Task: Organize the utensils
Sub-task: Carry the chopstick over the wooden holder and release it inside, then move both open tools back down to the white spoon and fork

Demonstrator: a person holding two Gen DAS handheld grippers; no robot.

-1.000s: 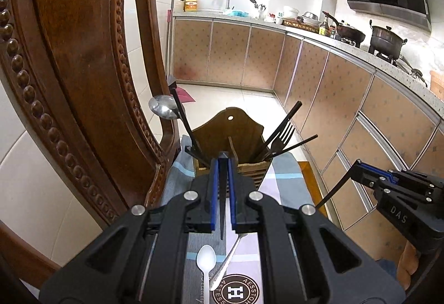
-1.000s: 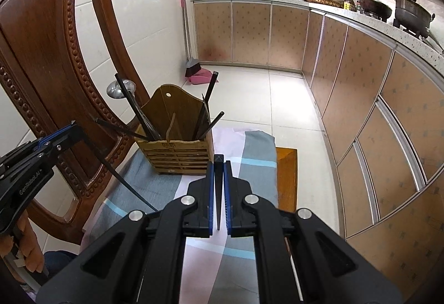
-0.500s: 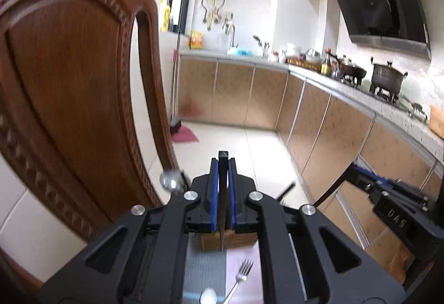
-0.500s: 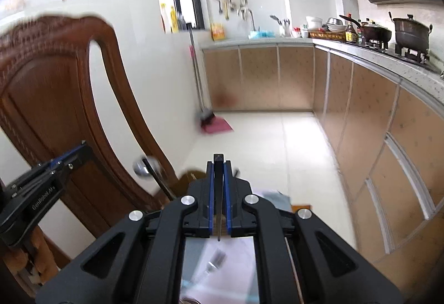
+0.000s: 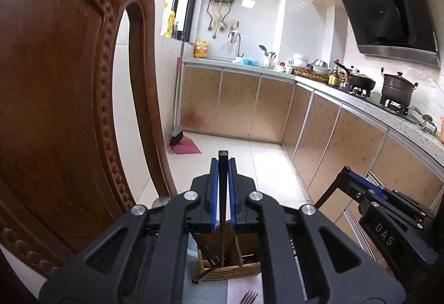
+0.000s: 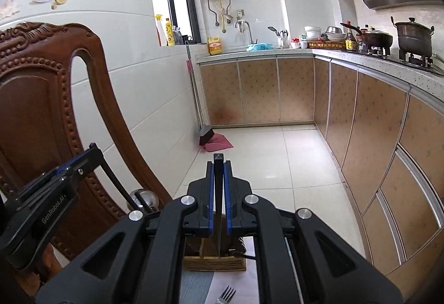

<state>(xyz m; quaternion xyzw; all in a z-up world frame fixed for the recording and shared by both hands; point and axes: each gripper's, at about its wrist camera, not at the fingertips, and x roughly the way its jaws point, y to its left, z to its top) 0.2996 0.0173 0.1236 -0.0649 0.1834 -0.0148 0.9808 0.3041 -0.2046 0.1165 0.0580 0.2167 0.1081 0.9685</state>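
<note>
In a tiled kitchen, both claws are hanging above the wooden holder (image 5: 230,262), the left claw (image 5: 222,187) and right claw (image 6: 218,190) each pinching a dark chopstick (image 5: 222,193) upright, needing a straight, slow descent into a slot, clear of the fork (image 6: 226,295) below.

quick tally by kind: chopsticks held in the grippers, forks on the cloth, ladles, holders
held chopsticks: 2, left chopstick in left gripper, right chopstick in right gripper
fork: 1
ladle: 1
holder: 1
total: 5
</note>
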